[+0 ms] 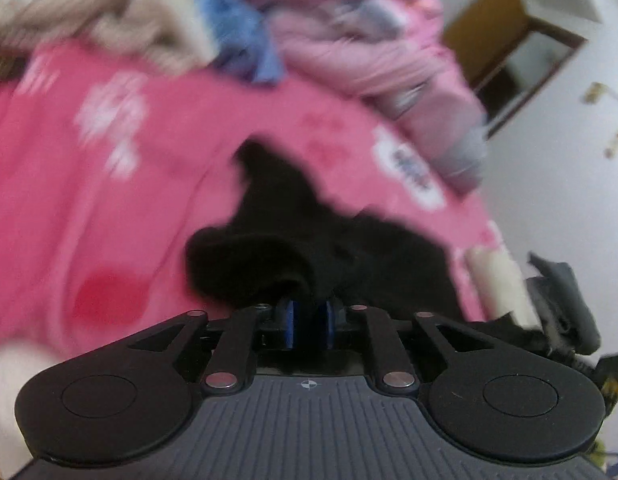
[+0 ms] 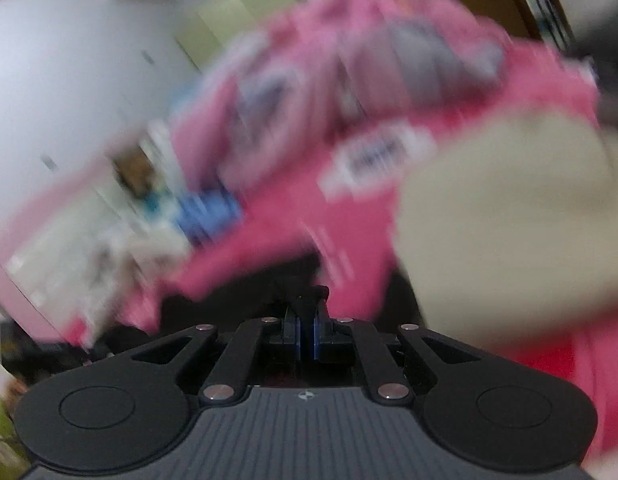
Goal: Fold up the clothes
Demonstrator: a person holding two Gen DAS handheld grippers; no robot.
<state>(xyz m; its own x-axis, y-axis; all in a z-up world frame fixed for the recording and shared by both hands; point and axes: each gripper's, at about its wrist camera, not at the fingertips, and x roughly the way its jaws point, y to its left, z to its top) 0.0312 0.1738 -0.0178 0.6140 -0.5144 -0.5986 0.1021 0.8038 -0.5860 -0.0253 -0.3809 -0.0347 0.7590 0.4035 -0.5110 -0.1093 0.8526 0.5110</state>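
Pink sheet [image 1: 89,184] fills space ahead of left fingers, blurred. Clothes pile [image 1: 349,40] beyond it: beige, blue, pale pink. Black garment [image 1: 309,240] bunched right at fingertips, lying on sheet. Left gripper [image 1: 307,322]: blue pads nearly together, black cloth pinched between. Right gripper [image 2: 307,334]: pads close, narrow gap; dark fabric seems caught there, blur prevents certainty. Beige garment [image 2: 509,220] right of right fingers.

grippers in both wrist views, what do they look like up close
Both match. The left hand-held gripper and right hand-held gripper each have a grey ribbed body bearing a small crosshair mark, two black rounded lobes with round discs, black linkage bars joined by silver rivets, and black fingers faced with blue pads. No cables or sleeves are clearly visible.
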